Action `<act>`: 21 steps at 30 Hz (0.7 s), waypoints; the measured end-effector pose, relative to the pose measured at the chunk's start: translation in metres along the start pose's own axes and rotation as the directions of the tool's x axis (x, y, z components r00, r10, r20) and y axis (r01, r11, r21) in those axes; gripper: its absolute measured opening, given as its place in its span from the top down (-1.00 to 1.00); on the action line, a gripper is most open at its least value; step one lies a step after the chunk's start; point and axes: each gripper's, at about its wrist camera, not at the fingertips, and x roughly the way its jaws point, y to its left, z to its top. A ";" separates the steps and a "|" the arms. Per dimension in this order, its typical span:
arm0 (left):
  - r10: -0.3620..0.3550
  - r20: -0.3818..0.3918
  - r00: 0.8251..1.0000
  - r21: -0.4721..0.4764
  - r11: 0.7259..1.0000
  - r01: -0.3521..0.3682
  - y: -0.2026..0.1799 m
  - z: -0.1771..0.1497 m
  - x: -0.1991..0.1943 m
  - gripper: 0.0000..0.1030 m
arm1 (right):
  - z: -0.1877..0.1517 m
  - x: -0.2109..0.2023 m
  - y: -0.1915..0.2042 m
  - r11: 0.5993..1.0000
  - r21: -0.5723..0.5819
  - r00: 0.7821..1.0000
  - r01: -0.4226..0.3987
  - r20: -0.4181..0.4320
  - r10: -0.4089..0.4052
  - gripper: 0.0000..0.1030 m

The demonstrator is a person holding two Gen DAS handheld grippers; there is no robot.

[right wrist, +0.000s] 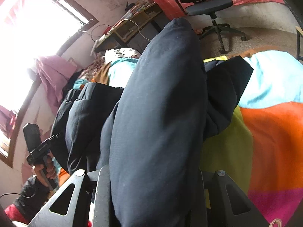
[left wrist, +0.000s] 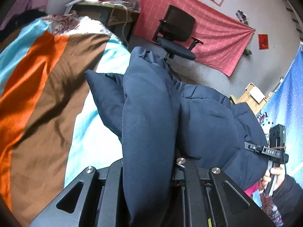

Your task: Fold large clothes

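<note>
- Dark blue padded jacket (left wrist: 151,113): lies bunched on the bed (left wrist: 47,94), near the edge that faces the office chair (left wrist: 176,34); part of it is lifted clear of the striped bedspread (right wrist: 265,123).
- Left hand-held gripper (left wrist: 149,170): closed on a thick roll of the jacket, which fills the gap between its 2 fingers and runs forward from them.
- Right hand-held gripper (right wrist: 155,170): likewise clamped on a padded roll of the same jacket, with cloth packed between its fingers.
- Right hand (left wrist: 274,176), seen from the left wrist view, grasps its tool's handle beside the jacket's far end; the left hand (right wrist: 44,168) appears the same way in the right wrist view.
- Progress, as judged: the fold seems to be in its middle stage. Both ends are gripped and raised, but no flat, squared layers are visible.
- Remaining, as judged: carry the held portion over, lay it down, release, and smooth the bundle. How many folds are already made cannot be told.
</note>
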 end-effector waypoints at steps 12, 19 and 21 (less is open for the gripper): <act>0.079 -0.065 0.995 -0.047 0.996 -0.082 0.026 -0.018 0.022 0.55 | -0.023 0.025 -0.039 0.991 0.097 0.995 0.097 0.012 -0.098 0.11; 0.108 -0.095 0.990 -0.108 0.987 -0.118 0.039 -0.026 0.023 0.08 | -0.027 0.021 -0.039 0.973 0.085 0.976 0.214 0.026 -0.217 -0.43; 0.103 -0.100 0.990 -0.137 0.984 -0.117 0.042 -0.027 0.023 -0.21 | -0.028 0.023 -0.037 0.963 0.076 0.965 0.257 0.037 -0.261 -0.63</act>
